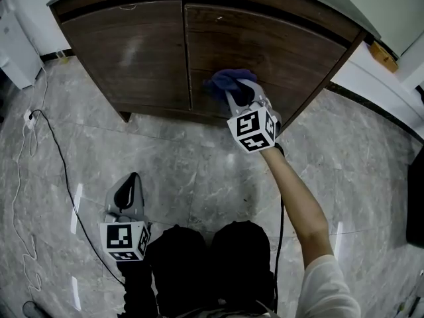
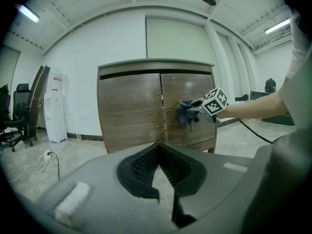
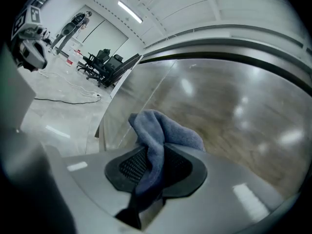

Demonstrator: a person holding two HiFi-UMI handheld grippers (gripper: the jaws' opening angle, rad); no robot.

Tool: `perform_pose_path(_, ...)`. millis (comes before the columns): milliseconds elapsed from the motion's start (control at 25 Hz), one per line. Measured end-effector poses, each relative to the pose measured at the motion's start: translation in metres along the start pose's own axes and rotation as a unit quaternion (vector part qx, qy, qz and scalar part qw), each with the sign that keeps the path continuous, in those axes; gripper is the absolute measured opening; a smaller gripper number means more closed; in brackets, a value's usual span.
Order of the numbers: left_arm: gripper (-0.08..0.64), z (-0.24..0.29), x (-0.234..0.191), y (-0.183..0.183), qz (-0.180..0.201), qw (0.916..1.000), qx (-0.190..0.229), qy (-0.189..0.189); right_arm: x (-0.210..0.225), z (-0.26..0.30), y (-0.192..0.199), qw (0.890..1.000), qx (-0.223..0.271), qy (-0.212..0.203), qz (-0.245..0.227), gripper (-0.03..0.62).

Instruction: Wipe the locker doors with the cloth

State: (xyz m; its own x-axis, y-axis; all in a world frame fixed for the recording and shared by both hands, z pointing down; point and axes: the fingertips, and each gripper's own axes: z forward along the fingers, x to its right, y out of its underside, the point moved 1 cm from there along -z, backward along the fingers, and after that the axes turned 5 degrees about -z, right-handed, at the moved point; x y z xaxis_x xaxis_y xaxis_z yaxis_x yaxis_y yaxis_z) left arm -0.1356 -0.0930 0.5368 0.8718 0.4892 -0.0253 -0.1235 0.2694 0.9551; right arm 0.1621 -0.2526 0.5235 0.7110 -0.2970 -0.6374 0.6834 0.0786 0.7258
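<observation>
The right gripper [image 1: 236,93] is pressing the clamped cloth [image 1: 224,82] against the right locker door [image 1: 285,52]; the left gripper [image 1: 132,181] is hanging closed, empty.

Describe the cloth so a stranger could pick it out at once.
Find the dark wooden locker with two doors and go to its right door. Near the seam between the doors, the right gripper pinches the cloth against that door. It is the only soft, blue, crumpled thing there.
</observation>
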Motion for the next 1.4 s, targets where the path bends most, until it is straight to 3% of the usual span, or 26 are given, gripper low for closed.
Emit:
perform_pose_path(960, 0.0, -0.004, -0.005, 0.0, -0.012, 0.9999, 0.007, 0.002, 0.089, -0.021, -0.146, 0.993, 0.096, 0.069, -0.026, 0.094)
perform_pose_path(1400, 0.0, -0.005, -0.008, 0.002, -0.014, 0.9999, 0.008, 0.001, 0.102, -0.018, -0.18, 0.988, 0.124, 0.091, -0.016, 0.095)
